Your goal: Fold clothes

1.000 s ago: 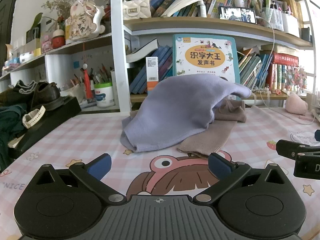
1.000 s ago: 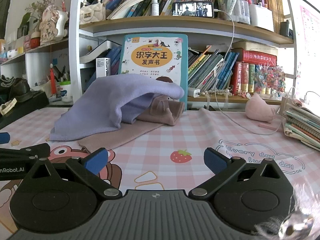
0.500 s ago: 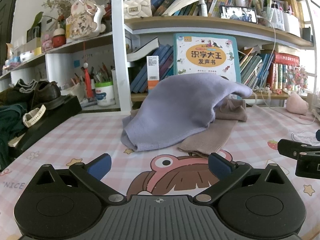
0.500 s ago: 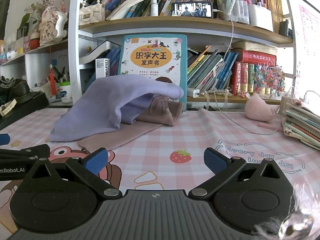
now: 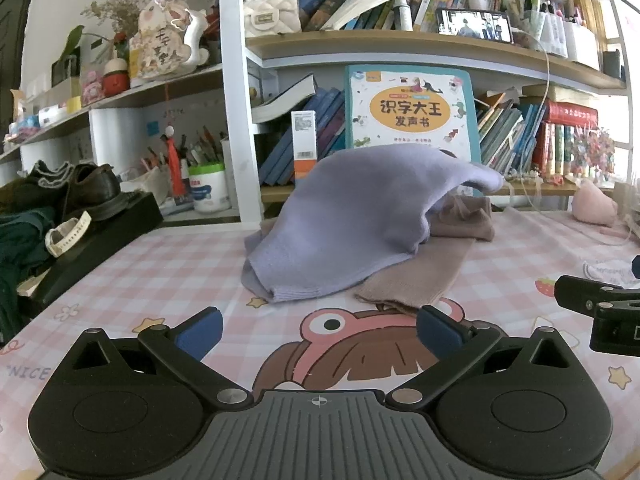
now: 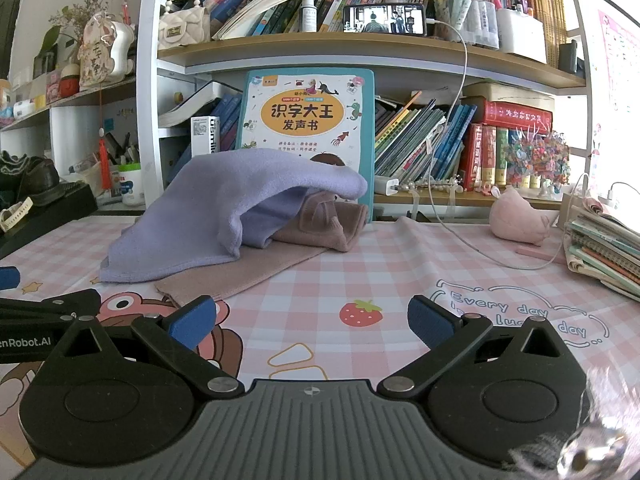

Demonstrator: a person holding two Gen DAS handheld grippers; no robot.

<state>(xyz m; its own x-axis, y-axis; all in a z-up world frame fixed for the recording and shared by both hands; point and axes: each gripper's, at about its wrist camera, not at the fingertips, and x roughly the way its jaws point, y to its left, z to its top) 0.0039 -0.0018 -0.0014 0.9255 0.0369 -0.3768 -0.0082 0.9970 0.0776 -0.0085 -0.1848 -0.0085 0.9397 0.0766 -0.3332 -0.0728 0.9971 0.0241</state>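
The fingers of the left gripper are spread wide and hold nothing, and the same goes for the right gripper; both hover low over the table, side by side, aimed at the shelves.

The clothes lie ahead of both, toward the back of the table: a lilac knit draped in a hump over a folded tan garment, with a flat tan piece running out from under it toward the grippers. The near hem of the lilac knit sits almost straight ahead of the left gripper, apart from its fingers; from the right gripper the pile lies ahead and to the left. The left gripper is probably the nearer one, so it looks best placed to take the lilac hem. The flat tan piece has its long axis running from the pile toward the grippers, slanting left as it comes.

No fold seems begun. Behind the pile a children's book leans on the bookshelf. A pink plush and a stack of notebooks sit to the right, shoes to the left.
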